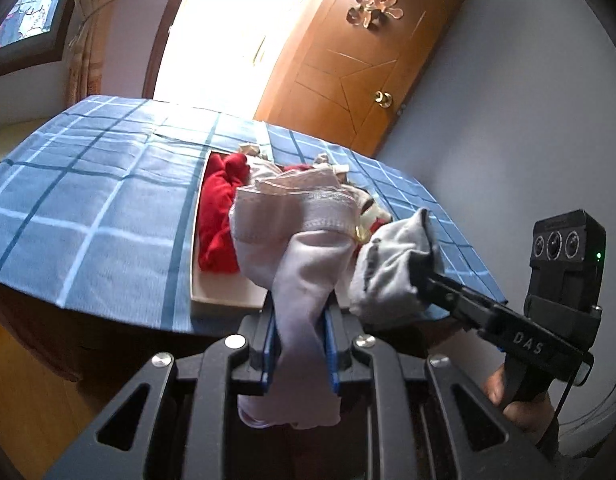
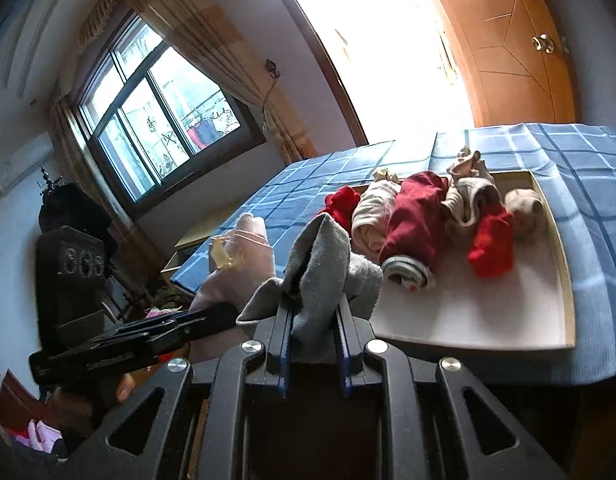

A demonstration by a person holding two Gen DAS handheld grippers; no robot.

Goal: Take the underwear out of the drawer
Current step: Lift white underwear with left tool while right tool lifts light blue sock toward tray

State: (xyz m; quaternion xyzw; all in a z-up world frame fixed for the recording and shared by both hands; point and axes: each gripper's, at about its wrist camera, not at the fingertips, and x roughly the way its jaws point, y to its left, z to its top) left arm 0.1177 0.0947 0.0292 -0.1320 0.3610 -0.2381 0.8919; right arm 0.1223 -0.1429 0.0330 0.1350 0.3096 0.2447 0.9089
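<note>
My left gripper (image 1: pixel 299 320) is shut on pale pink underwear (image 1: pixel 292 248) with a lace waistband, held up in front of the drawer. My right gripper (image 2: pixel 313 312) is shut on a grey garment (image 2: pixel 323 264); it shows in the left wrist view (image 1: pixel 387 276) at right, beside the pink piece. The pink underwear also shows in the right wrist view (image 2: pixel 244 256). The shallow wooden drawer (image 2: pixel 563 280) lies on a blue checked bedsheet (image 1: pixel 88 200) and holds red (image 2: pixel 411 216), beige (image 2: pixel 467 196) and bright red (image 2: pixel 491 240) rolled pieces.
An orange wooden door (image 1: pixel 347 72) stands open behind the bed with bright light beside it. A window (image 2: pixel 156 120) with curtains is at left. Dark furniture (image 2: pixel 68 248) stands left of the bed. More pink clothing (image 2: pixel 40 436) lies low at left.
</note>
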